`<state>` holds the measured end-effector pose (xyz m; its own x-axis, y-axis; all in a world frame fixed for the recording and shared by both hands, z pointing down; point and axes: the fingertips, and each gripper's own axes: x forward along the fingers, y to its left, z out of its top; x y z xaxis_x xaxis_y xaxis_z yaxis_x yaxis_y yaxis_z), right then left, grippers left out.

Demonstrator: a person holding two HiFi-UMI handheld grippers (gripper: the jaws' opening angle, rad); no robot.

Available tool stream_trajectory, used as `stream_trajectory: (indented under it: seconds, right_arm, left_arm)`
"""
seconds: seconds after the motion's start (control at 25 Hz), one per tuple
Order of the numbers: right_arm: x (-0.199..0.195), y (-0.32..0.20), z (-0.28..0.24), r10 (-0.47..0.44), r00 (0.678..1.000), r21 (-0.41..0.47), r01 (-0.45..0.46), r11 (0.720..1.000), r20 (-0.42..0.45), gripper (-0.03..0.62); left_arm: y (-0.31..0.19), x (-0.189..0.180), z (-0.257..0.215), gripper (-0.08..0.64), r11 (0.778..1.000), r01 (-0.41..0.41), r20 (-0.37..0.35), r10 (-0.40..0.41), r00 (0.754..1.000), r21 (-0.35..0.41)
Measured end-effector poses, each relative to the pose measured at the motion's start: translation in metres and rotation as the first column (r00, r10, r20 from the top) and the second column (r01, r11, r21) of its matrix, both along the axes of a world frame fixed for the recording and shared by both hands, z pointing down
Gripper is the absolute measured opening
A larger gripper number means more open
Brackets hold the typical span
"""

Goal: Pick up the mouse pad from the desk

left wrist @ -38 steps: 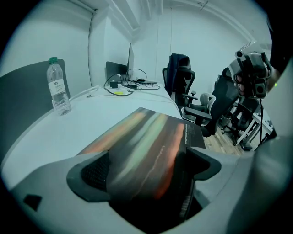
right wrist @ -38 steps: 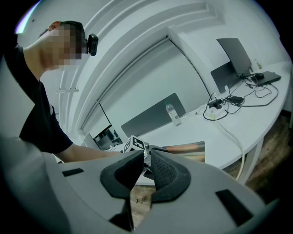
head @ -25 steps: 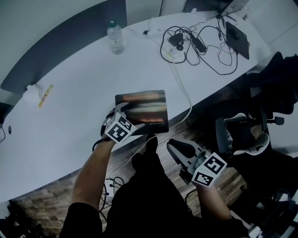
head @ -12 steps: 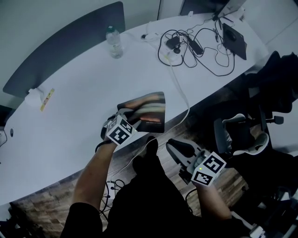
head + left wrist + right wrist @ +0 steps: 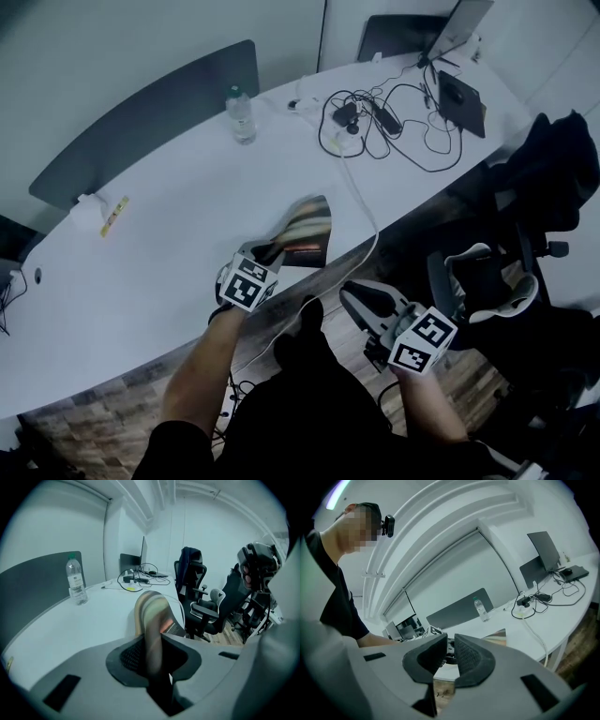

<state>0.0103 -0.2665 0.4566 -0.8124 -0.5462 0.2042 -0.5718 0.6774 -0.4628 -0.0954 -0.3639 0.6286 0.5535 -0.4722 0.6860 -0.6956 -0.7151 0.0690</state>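
The mouse pad (image 5: pixel 306 229), dark with orange-brown streaks, is off the white desk (image 5: pixel 159 234) and stands on edge, tilted, above the desk's near rim. My left gripper (image 5: pixel 268 251) grips its near corner; the jaws are closing, with the pad pinched between them. In the left gripper view the pad (image 5: pixel 152 616) rises edge-on out of the left gripper (image 5: pixel 153 654). My right gripper (image 5: pixel 362 298) hangs over the floor beside the desk, apart from the pad, its jaws almost together and holding nothing. In the right gripper view the right gripper (image 5: pixel 448 656) points toward the pad (image 5: pixel 497 637).
A water bottle (image 5: pixel 243 116) stands at the desk's far side by a dark divider panel (image 5: pixel 141 122). Tangled cables (image 5: pixel 384 117), a dark tablet (image 5: pixel 464 94) and a laptop lie far right. A white cable (image 5: pixel 361 211) runs to the near edge. An office chair (image 5: pixel 478 272) stands right.
The pad lay flat on the desk; now its near corner is pinched by the left gripper and it has risen and tipped on edge. Both grippers have moved upward.
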Motion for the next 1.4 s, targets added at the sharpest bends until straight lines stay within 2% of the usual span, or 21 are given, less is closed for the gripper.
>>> stream_trajectory:
  seconds: [0.32,0.56,0.92,1.12,1.4]
  right_arm:
    - [-0.003,0.020,-0.025,0.034,0.999,0.025,-0.034,0.999,-0.002,0.040]
    - [0.010,0.039,-0.047,0.093,0.994,0.065,-0.089,0.994,-0.065,0.031]
    - [0.024,0.051,-0.081,0.129,0.989,0.142,-0.118,0.983,-0.076,0.023]
    - [0.047,0.045,-0.089,0.149,0.987,0.180,-0.135,0.974,-0.063,0.018]
    - [0.118,0.038,-0.097,0.149,0.987,0.204,-0.136,0.969,-0.052,0.005]
  left_arm:
    - [0.021,-0.027,-0.049,0.074,0.996,0.069,-0.090,-0.064,0.994,0.062]
    - [0.043,-0.042,-0.094,0.067,0.985,0.101,-0.153,-0.079,0.985,0.139]
    - [0.082,-0.040,-0.148,0.067,0.961,0.172,-0.270,-0.112,0.956,0.214]
    - [0.086,-0.034,-0.164,0.067,0.949,0.212,-0.275,-0.145,0.951,0.233]
    - [0.089,-0.006,-0.183,0.067,0.929,0.268,-0.256,-0.203,0.945,0.255]
